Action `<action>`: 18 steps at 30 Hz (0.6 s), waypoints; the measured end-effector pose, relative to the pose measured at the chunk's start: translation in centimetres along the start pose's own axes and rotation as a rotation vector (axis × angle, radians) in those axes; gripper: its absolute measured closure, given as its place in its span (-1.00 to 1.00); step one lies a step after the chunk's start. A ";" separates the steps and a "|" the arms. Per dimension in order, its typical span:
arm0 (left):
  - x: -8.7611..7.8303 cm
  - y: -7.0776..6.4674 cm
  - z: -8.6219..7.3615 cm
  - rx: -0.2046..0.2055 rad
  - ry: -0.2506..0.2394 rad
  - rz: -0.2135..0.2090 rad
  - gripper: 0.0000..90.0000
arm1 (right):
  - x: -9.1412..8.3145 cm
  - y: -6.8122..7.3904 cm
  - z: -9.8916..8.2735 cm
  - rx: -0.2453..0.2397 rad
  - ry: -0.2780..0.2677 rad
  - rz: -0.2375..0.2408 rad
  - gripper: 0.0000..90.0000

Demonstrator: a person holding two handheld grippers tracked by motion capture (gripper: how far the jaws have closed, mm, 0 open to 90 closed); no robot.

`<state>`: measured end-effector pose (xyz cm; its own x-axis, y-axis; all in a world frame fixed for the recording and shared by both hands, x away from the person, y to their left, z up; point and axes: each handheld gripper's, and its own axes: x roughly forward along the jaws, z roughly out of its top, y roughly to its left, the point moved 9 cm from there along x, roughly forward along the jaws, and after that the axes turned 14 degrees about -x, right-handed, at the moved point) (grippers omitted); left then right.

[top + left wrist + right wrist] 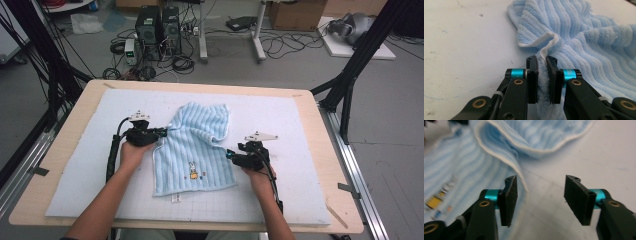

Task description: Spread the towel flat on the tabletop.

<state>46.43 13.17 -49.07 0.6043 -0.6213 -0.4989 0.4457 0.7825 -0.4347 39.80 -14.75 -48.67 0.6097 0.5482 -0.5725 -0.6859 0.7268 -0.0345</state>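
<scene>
Blue ribbed towel (195, 147) on white mat (280, 120), tabletop centre, long axis running away from person. Left tool (542, 65) clamped on towel's left hem. Right tool (540, 195) agape, empty, right edge just beside its inner pad; right nearer.

towel (196, 147): blue, rumpled, on white mat (300, 130)
left gripper (164, 133): at towel's left edge
right gripper (229, 155): at right edge
</scene>
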 end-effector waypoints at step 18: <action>-1.6 0.7 0.0 -0.078 0.003 -0.030 0.72 | 0.0 2.8 -1.9 -0.094 0.194 0.136 0.95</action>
<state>45.75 14.75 -48.61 0.5891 -0.6450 -0.4868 0.4112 0.7578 -0.5065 37.10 -13.52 -50.30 0.4282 0.5422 -0.7230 -0.7959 0.6051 -0.0176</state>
